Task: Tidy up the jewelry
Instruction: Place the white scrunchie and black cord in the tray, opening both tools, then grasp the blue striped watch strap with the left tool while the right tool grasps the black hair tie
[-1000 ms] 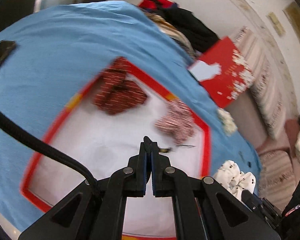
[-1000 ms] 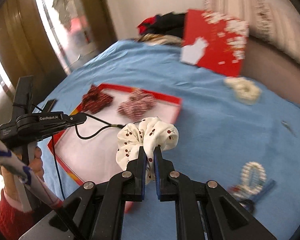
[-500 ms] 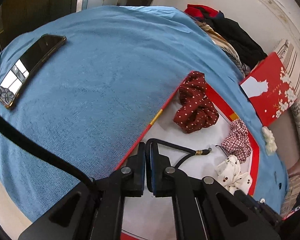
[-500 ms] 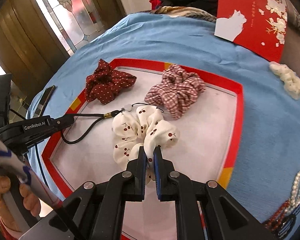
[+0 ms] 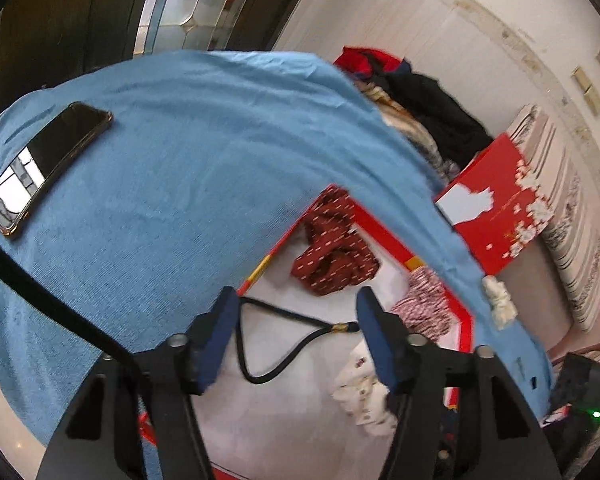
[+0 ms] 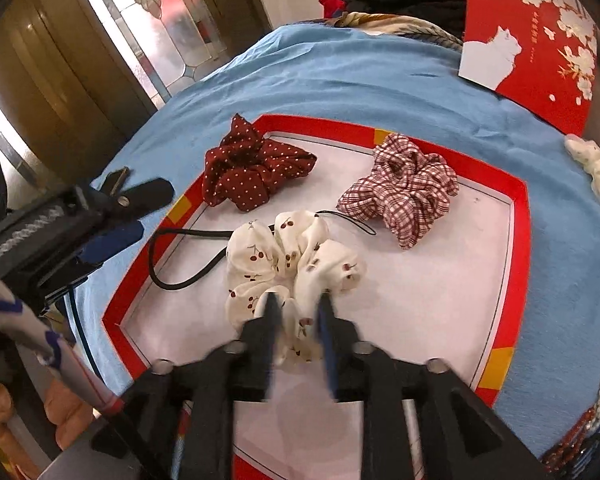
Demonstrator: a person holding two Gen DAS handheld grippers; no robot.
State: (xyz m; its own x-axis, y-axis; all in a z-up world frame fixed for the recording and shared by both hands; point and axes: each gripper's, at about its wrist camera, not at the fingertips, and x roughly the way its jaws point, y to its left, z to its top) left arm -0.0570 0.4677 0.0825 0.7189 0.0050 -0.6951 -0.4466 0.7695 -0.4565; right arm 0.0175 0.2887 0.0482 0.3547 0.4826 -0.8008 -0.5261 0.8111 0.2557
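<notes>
Right wrist view: the right claw (image 6: 298, 314) sits spread apart, fingers either side of the near edge of the cherry scrunchie (image 6: 290, 258). Can't tell if they touch the fabric, that part is blurry. The scrunchie lies on the white middle of the red-edged tray (image 6: 518, 240). A black cord (image 6: 180, 254) loops out from under its left side. Further back on the tray are the dotted maroon scrunchie (image 6: 250, 174) on the left and the plaid one (image 6: 404, 190) on the right, well apart from each other. At the left, the left claw (image 6: 120, 216) hangs over the tray's edge. Some beads (image 6: 598, 404) lie on the blue cloth (image 6: 360, 80) at the right, off the tray, and a cream scrunchie (image 6: 598, 170) lies farther back, near the red card (image 6: 536, 36).

Left wrist view: the left claw (image 5: 296, 320) is wide open with nothing in it, and the cord (image 5: 276, 340) lies on the tray (image 5: 466, 328) between its fingers. The maroon scrunchie (image 5: 332, 256) is just beyond. A phone (image 5: 44, 164) lies far left on the cloth (image 5: 180, 160), and a clothes pile (image 5: 416, 108) sits at the back.
</notes>
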